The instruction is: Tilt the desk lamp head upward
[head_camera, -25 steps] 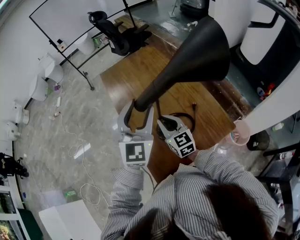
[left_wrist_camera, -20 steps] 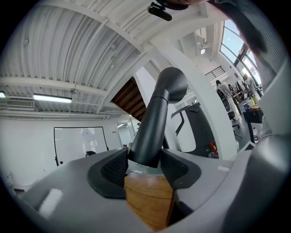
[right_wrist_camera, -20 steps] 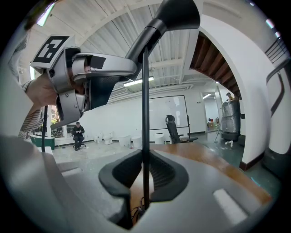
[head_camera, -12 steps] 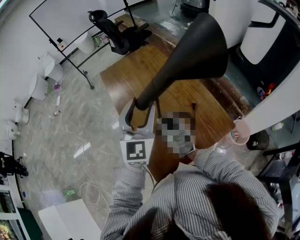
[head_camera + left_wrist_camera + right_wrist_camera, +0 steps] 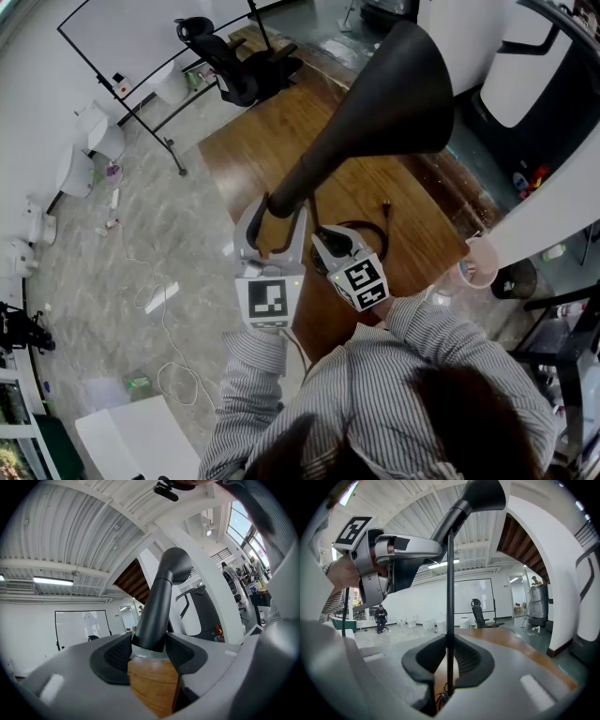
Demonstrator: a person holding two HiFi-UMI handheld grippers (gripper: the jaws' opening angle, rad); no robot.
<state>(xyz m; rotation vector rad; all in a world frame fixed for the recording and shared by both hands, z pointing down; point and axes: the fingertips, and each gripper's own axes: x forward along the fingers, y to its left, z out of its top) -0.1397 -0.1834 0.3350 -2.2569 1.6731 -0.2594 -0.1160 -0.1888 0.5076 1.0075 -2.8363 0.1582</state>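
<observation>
A: Item one, lamp head [image 5: 394, 94]: black cone, standing above the wooden table [image 5: 272, 141], wide end farthest from the person. Held by?

B: Left tongs [image 5: 148, 651], partly open, pads pressed on both sides of the cone's narrow tail. Item two, lamp stem [image 5: 450, 583]: thin black rod, upright, clamped between the nearly closed right tongs [image 5: 449, 660].

A: Hazards, as judged?

B: The tail is smooth and tapered, so levering it may let the pads slide off its end. The stem is thin and may twist in the right tongs, so the whole lamp tips instead of the joint turning. Base: hidden, footing unknown.
</observation>
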